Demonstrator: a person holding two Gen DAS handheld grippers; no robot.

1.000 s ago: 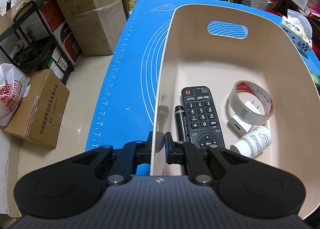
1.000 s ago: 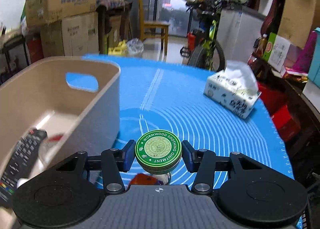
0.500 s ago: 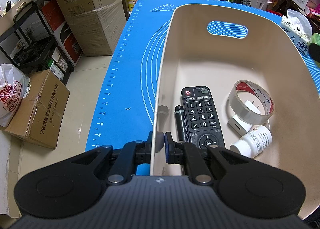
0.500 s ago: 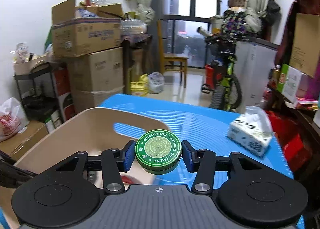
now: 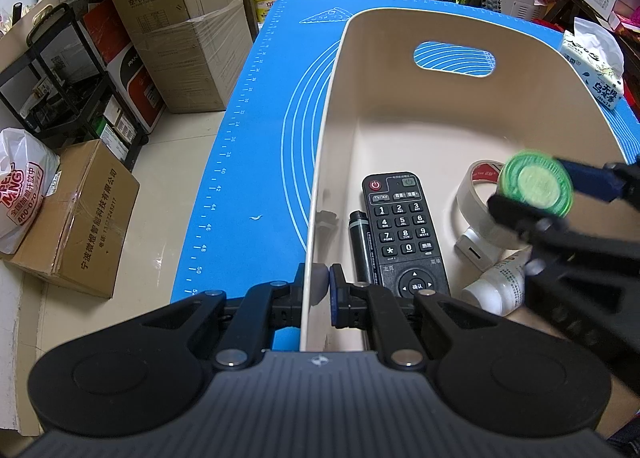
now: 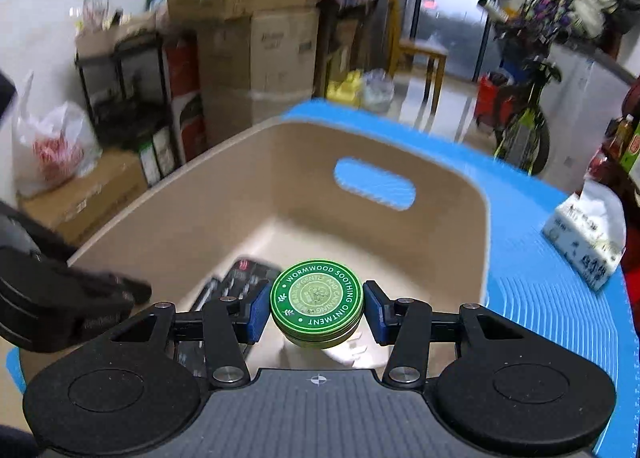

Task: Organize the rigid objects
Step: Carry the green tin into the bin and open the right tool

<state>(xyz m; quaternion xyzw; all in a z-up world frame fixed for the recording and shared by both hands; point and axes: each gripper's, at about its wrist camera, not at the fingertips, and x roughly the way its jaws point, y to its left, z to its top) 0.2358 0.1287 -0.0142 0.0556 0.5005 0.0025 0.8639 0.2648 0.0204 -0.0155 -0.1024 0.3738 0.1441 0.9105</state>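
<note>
blue mat: your left gripper pinches the bin wall at 6 o'clock; right gripper grips the ointment tin over it, just the drop left.

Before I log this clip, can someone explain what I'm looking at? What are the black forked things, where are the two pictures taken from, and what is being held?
There is no robot here: a person holds a pair of tongs in each hand, and a wide-angle camera on each pair looks forward along its fingers. One picture comes from the left tongs, the other from the right tongs.

A beige bin stands on a blue mat. In it lie a remote control, a black pen, a roll of tape, a white charger plug and a white pill bottle. A tissue pack sits on the mat beyond.

The left tongs pinch the bin's near wall. The right tongs grip a round green ointment tin above the bin, apparently about to put it in.
</note>
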